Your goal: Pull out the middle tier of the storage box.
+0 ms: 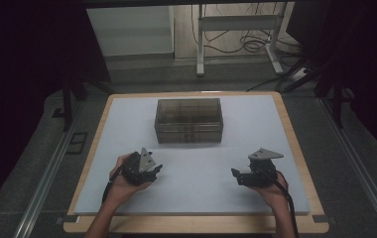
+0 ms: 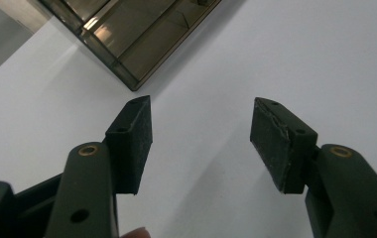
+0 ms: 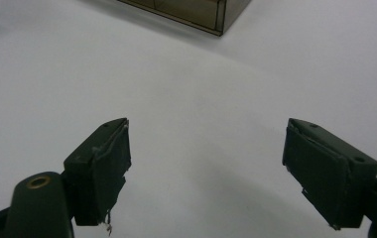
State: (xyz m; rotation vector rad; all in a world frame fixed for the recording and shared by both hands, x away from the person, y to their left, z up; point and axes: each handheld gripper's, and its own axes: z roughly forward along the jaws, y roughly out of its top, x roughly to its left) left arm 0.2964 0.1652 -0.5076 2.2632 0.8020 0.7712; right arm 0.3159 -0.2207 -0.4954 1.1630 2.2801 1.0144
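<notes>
Box: smoke-tinted clear plastic, glossy, smooth walls with inner dividers catching glare.
Worktop: pale wood edge, topped by a matt, smooth white sheet.
Left gripper and right gripper: matt black plastic jaws, pads rough-textured, frayed at the edges, brass-coloured metal pivots.

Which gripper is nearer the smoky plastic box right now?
Left. The left gripper sits just below the box's front left corner; the right gripper is farther off, below and right of it.
</notes>
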